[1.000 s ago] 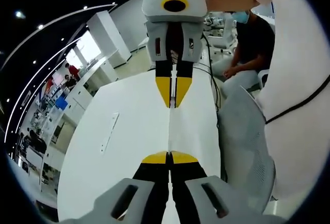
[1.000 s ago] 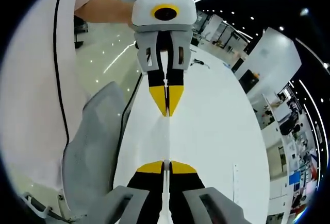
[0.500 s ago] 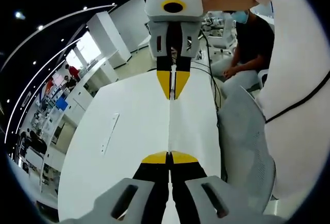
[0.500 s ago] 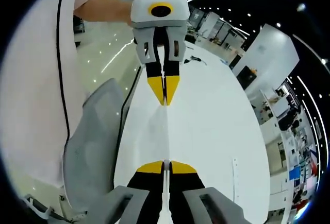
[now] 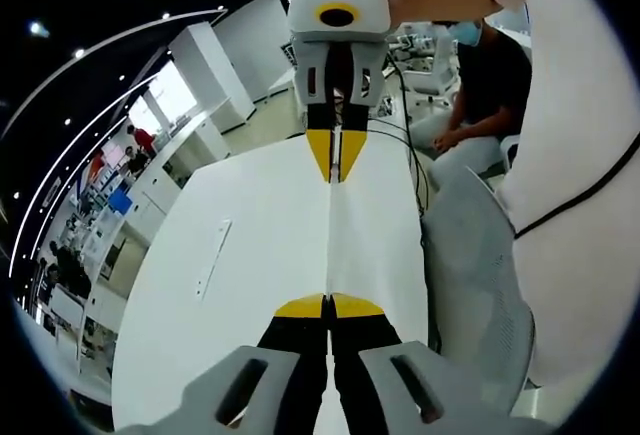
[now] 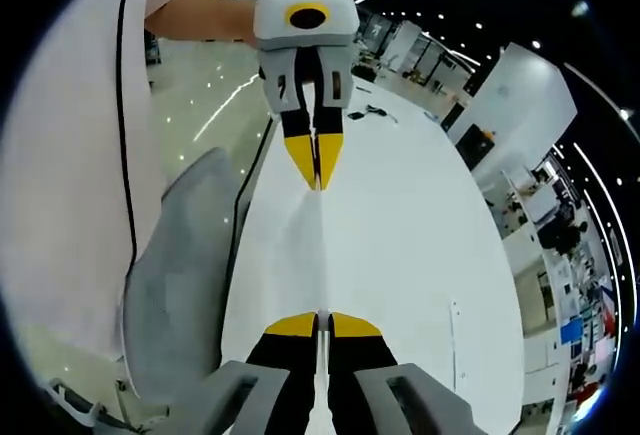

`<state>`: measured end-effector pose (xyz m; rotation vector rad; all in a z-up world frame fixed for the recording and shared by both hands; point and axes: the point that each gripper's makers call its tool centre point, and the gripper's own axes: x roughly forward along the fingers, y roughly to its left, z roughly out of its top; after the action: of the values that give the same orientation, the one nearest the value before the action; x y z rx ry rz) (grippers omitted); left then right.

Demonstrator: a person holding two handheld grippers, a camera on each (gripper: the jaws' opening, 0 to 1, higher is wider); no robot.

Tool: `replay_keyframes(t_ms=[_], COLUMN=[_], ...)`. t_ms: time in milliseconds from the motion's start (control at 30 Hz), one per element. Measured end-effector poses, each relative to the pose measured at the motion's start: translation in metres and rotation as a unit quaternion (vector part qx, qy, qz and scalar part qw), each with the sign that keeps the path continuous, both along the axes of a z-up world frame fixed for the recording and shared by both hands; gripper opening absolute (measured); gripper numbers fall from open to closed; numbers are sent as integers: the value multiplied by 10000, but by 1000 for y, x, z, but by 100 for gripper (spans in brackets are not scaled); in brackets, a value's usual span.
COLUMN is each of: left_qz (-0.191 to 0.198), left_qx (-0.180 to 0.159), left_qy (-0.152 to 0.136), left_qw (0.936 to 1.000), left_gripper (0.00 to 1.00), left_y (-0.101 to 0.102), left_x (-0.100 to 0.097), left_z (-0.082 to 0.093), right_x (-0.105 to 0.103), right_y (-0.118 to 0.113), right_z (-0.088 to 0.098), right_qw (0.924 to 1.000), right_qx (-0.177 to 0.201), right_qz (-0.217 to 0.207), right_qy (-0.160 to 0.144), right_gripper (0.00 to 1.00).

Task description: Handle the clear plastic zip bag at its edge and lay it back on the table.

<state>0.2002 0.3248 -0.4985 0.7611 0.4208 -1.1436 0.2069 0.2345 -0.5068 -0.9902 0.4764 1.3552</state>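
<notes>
A clear bag (image 5: 329, 240) is stretched edge-on between two grippers above a white desk (image 5: 240, 255). The left gripper (image 5: 328, 305) has its jaws clamped on the near end, the right gripper (image 5: 335, 163) on the far end. The bag's long axis runs straight between them. Seen edge-on and transparent, it shows as a thin line; its zip cannot be made out.

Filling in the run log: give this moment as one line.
left hand-held gripper: shut on zip bag edge | right hand-held gripper: shut on opposite edge | bag stretched above table
</notes>
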Motion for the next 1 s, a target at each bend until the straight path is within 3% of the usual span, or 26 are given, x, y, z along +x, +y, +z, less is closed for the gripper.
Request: replay_keyframes(t_ms=[1000], left_qz=[-5], left_qx=[-40], left_qy=[-10], left_qw=[10000], left_gripper=[0], left_y=[2], left_x=[2], left_z=[-2], right_x=[2], right_y=[-18], right_z=[-4], right_qw=[9999], right_qx=[-47], right_qz=[-150], right_qy=[34], right_gripper=[0])
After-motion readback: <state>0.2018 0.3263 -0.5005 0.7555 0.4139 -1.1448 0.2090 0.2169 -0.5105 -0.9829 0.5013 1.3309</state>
